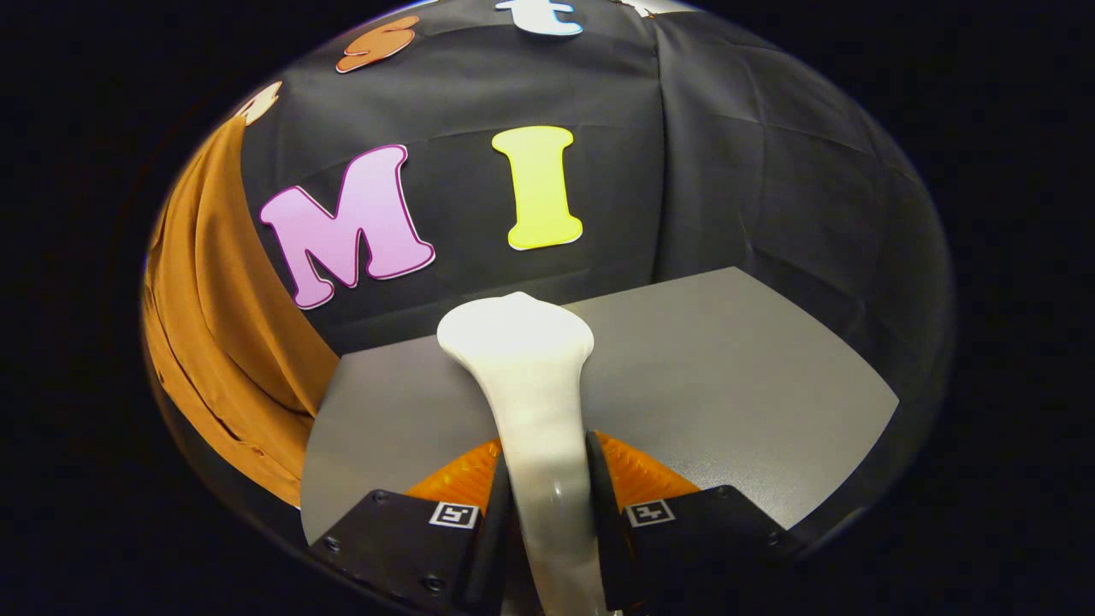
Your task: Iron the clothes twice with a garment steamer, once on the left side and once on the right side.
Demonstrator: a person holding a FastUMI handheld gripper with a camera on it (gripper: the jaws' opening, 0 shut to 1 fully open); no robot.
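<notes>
- Hanging well off to the left of the jaws, the orange garment (227, 342) drapes down beside the grey table (727, 368), its folds running top to bottom.
- Between the fingers, the gripper (547, 522) pinches the white steamer (530, 385) by its handle; both pads press on it, long axis pointing ahead, head beyond the fingertips.
- Reaching the cloth likely means swinging the head leftward.

Bare grey table (727, 376), matte top
</notes>
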